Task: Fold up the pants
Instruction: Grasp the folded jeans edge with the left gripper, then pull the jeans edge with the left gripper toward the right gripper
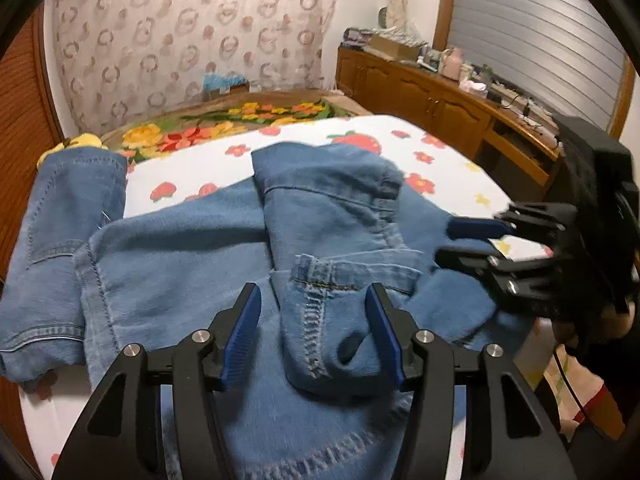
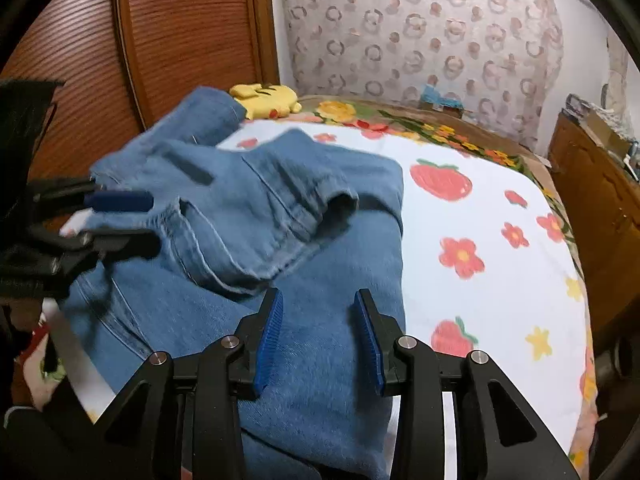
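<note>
Lying crumpled on the bed [image 2: 500,208], the pants [image 1: 192,264] stretch leftward from the left hand-held gripper [image 1: 314,320], whose wide jaws straddle a denim fold; the right hand-held gripper [image 2: 318,332], also wide, hovers empty beside it.

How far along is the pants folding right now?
Early. The jeans lie bunched on the strawberry sheet, one leg doubled over the other, no tidy fold yet. Nothing is in hand: the left gripper and right gripper are both open above the denim. Left: flatten, align legs, fold.
</note>
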`<state>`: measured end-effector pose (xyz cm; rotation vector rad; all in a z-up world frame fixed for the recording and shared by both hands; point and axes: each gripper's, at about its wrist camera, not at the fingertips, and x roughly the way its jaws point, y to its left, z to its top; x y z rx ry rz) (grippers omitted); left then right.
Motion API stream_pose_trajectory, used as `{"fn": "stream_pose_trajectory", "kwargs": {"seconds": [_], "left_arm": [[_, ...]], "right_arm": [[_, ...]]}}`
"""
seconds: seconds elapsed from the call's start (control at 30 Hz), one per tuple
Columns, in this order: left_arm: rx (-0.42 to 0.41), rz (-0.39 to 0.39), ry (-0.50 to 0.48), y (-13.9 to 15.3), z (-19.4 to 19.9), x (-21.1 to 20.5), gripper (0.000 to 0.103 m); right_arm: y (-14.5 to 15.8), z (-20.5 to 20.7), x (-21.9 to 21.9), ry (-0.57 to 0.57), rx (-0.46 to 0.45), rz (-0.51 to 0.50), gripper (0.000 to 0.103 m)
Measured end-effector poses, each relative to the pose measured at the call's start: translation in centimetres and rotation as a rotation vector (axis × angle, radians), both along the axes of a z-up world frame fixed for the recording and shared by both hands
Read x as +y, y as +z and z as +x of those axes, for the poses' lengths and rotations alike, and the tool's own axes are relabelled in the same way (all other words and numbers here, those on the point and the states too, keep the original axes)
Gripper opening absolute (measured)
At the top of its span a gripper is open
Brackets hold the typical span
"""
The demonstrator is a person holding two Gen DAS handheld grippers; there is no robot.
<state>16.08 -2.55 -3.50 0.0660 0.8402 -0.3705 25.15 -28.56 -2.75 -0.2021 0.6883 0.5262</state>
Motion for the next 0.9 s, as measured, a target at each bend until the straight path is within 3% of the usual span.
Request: {"fn": "stream_pose_trajectory", "kwargs": {"seconds": [0.1, 0.23, 0.3, 0.43, 0.63, 0.9], "left_arm": [[0.044, -0.032, -0.010, -0.9, 0.7, 0.0, 0.054], [0.029, -0.023, -0.040, -1.0, 0.0, -0.8, 0.023], [-0.002, -0.009, -0.045, -0.6, -0.8, -1.1, 0.015], [-0.064, -0.041, -0.028, 1.2, -2.9, -0.6, 0.012], [-0.188, -0.130, 0.074, 4.4, -7.5, 3.0, 0.007], [-0.116, -0.134, 0.139, 2.3, -10.0, 6.2, 0.007]], "right_arm": [[-0.6, 0.0, 0.1, -0.007, 0.009, 0.012, 0.040], [-0.5, -0.5, -0.6, -0.014, 0.012, 0.060, 0.040], [-0.7, -0.3, -0.7, -0.016, 0.004, 0.075, 0.040], [-1.2, -0.3, -1.2, -0.032, -0.016, 0.083, 0.041], [-2.0, -0.3, -2.6, -0.042, -0.006, 0.086, 0.041], [-1.9, -0.5, -2.4, -0.029, -0.009, 0.095, 0.041]]}}
